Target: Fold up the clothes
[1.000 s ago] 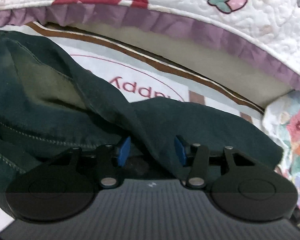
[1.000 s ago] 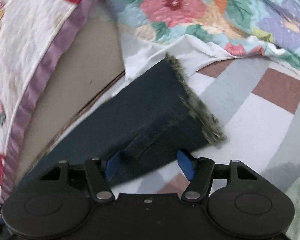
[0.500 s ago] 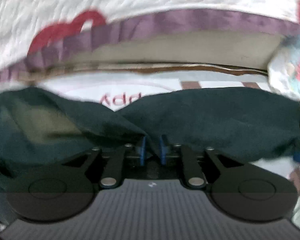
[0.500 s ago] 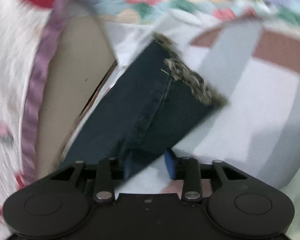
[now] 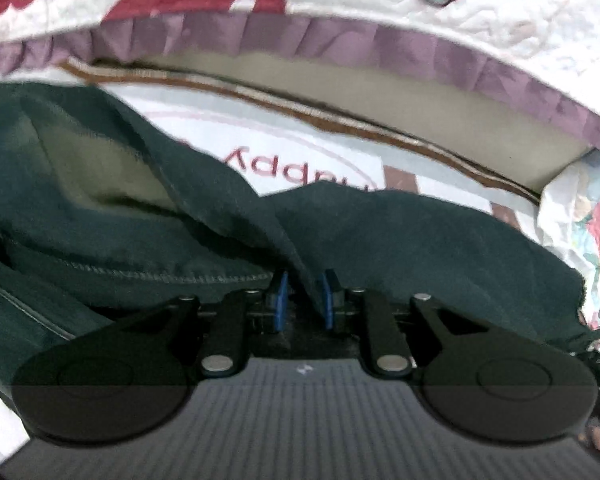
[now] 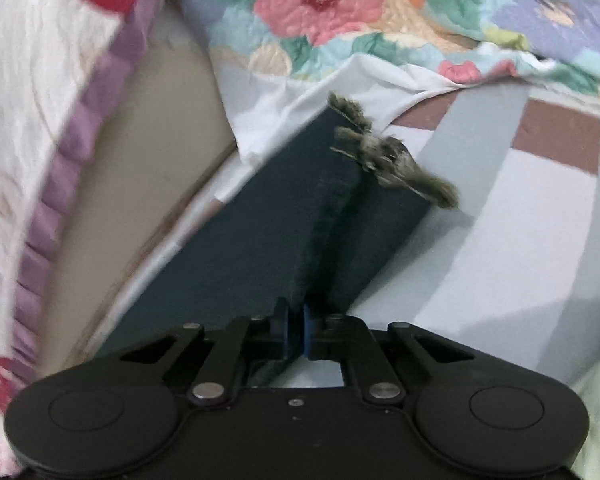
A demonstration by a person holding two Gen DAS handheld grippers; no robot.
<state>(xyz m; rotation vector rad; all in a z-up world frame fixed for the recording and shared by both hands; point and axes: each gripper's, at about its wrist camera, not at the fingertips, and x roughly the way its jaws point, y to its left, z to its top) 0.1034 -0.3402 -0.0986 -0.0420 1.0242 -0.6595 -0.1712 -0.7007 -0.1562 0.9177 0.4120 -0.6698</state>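
- The left tool (image 5: 303, 296), open a second ago, now pinches a ridge of the dark teal denim garment (image 5: 420, 240) between its blue pads.
- The right tool (image 6: 295, 332) has likewise closed on a lengthwise crease of the garment's leg (image 6: 268, 232), near the frayed grey hem (image 6: 396, 164).
- The garment lies on the patchwork bed sheet (image 6: 520, 220), in front of the white quilted cover with purple trim (image 5: 340, 36).
- With both grips set, a lift or fold looks ready.

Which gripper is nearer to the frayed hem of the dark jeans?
Right. The right gripper pinches the jeans leg that ends in the frayed hem. The left gripper grips bunched fabric; no hem shows in its view.
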